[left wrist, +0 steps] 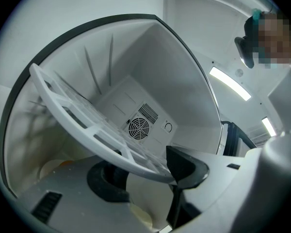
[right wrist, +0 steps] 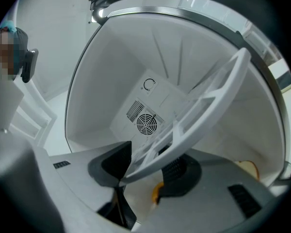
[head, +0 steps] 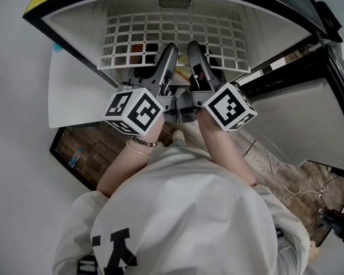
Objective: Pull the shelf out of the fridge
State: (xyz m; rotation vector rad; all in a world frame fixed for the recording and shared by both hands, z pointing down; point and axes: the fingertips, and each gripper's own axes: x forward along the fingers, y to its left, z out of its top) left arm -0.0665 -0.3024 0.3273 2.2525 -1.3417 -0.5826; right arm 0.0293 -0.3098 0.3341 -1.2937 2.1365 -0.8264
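Together, left claw [left wrist: 146, 171], right claw [right wrist: 146, 170], each clamped on white plastic lattice shelf [head: 178, 38]

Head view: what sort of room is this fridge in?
Probably a lab or workshop: a small fridge with its shelf, loose cables on the floor, strip lights overhead.

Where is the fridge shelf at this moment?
The shelf sits inside the open fridge, top centre of the head view. The left gripper and the right gripper, side by side, clamp its front edge near the middle.
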